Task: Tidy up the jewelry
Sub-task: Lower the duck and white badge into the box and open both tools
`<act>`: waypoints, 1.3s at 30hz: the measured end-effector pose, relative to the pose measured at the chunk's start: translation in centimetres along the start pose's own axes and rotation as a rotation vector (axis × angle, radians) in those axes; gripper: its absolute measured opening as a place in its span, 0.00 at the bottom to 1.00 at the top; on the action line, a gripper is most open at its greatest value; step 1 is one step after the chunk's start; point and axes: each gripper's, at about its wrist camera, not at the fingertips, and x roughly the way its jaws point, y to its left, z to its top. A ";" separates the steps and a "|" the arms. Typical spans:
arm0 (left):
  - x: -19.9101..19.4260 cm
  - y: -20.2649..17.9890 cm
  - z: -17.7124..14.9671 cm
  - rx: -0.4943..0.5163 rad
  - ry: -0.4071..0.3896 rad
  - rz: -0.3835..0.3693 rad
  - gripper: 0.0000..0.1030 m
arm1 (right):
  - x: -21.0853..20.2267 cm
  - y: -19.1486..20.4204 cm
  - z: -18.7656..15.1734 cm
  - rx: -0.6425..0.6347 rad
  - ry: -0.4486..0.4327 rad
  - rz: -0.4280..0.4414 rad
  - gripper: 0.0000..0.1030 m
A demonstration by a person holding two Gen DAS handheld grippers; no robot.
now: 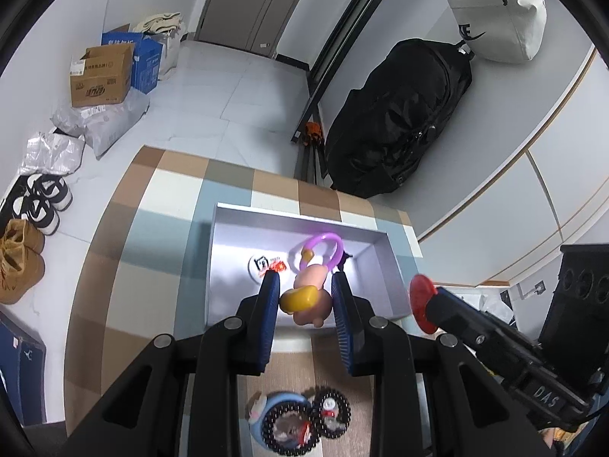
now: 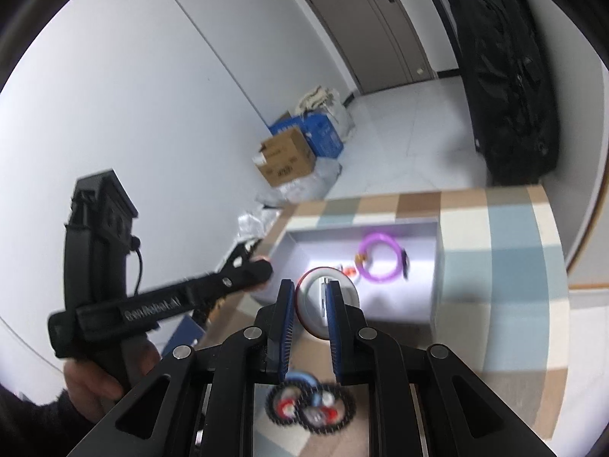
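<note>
A shallow grey box [image 1: 384, 266] lies on the checked tablecloth; it also shows in the right wrist view [image 2: 434, 266]. A purple bracelet [image 1: 323, 245] lies inside it and shows in the right wrist view [image 2: 380, 261] too. My left gripper [image 1: 306, 287] holds a pink and yellow toy charm [image 1: 308, 301] over the box's near part. My right gripper [image 2: 308, 297] is shut on a round red and white badge [image 2: 318, 304], held near the box's front edge; the badge shows red in the left wrist view [image 1: 422, 302].
Black beaded bracelets and a blue piece [image 1: 300, 422] lie on the cloth near me, also in the right wrist view [image 2: 310, 407]. A black bag [image 1: 399, 114], cartons [image 1: 102, 76] and shoes [image 1: 38, 198] sit on the floor beyond the table [image 1: 160, 198].
</note>
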 end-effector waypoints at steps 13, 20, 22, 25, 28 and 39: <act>3.2 0.5 2.1 -0.036 0.054 0.000 0.22 | 3.0 -2.2 3.2 0.067 0.006 -0.007 0.15; 4.3 0.4 2.6 -0.033 0.073 0.009 0.22 | 4.3 -3.4 3.5 0.096 0.026 -0.011 0.15; 4.6 0.5 2.4 -0.043 0.081 0.007 0.22 | 4.6 -3.7 3.6 0.105 0.032 -0.014 0.15; 5.2 0.8 2.4 -0.060 0.101 0.004 0.22 | 5.0 -4.3 3.5 0.120 0.042 -0.040 0.15; 5.5 0.8 2.4 -0.068 0.105 -0.003 0.22 | 5.4 -5.0 3.3 0.152 0.060 -0.049 0.15; 5.3 -0.4 2.8 -0.037 0.094 -0.062 0.24 | 4.2 -4.6 3.7 0.149 0.002 -0.054 0.19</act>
